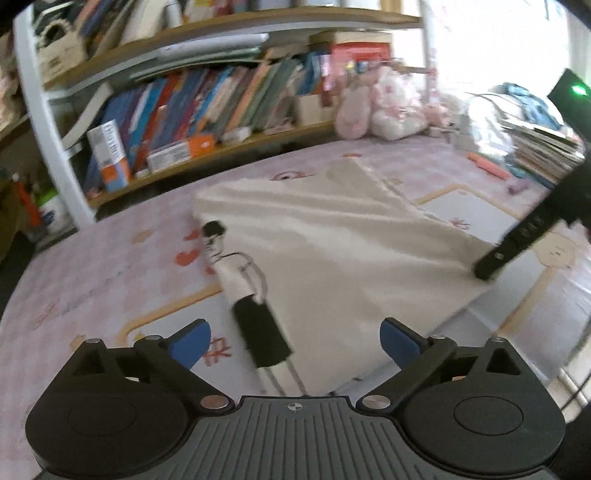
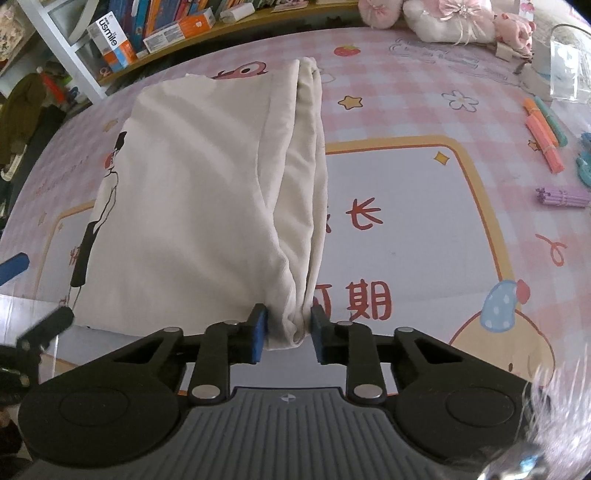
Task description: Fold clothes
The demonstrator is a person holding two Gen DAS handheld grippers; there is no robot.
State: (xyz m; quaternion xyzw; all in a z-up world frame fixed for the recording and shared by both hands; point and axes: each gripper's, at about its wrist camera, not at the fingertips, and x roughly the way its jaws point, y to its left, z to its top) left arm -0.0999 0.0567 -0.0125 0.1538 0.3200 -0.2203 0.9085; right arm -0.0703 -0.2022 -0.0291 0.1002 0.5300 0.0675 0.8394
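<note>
We see a cream garment (image 2: pixel 199 192) lying folded on a pink checked mat (image 2: pixel 424 122) that covers the table. In the right wrist view its long axis runs from the near edge of the mat away toward the bookshelf (image 1: pixel 207 110), with the stacked folded edges forming a thick ridge along its right side. A printed figure in black and white (image 1: pixel 243 291) runs along the garment's left edge, lengthwise with the cloth, head toward the shelf.

The right gripper (image 2: pixel 287 332) sits at the garment's near right corner. Its blue pads (image 2: pixel 258 332) stand close on either side of the bunched folded edge, and the cloth fills the gap between them, so we read it as clamped on that corner. In the left wrist view the same gripper (image 1: pixel 491 266) shows as a dark bar meeting the garment's corner.

The left gripper (image 1: pixel 295 343) hovers at the near left edge with its jaws spread wide, the cloth below them and nothing gripped.

Farther out lie pastel sticks (image 2: pixel 546 136) on the mat at right, and plush toys (image 2: pixel 443 22) by the shelf.
</note>
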